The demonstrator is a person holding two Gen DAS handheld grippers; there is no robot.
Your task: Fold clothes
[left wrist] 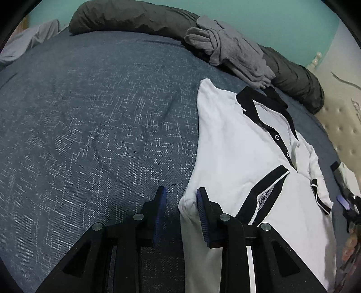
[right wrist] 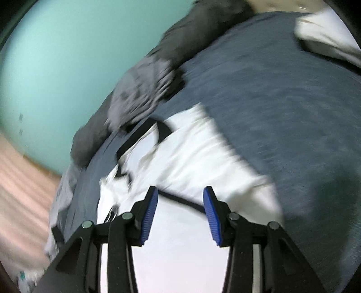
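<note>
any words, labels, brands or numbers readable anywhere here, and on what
None can be read.
The white shirt shows only a black collar, placket and trim, no print or logo.
A patterned strip inside its trim is too small to tell.
The bedspread has only a woven pattern.
The right wrist view is blurred.

- The bed (left wrist: 90,117), under a dark blue bedspread with a pale crosshatch weave, carries everything.
- A white polo shirt (left wrist: 232,153) with black collar and trim lies flat on it, ahead and right of the left gripper's fingers (left wrist: 204,214).
- A crumpled grey garment (left wrist: 230,51) lies beyond the shirt.
- A long dark grey roll of bedding (left wrist: 135,20) lies along the far edge.
</note>
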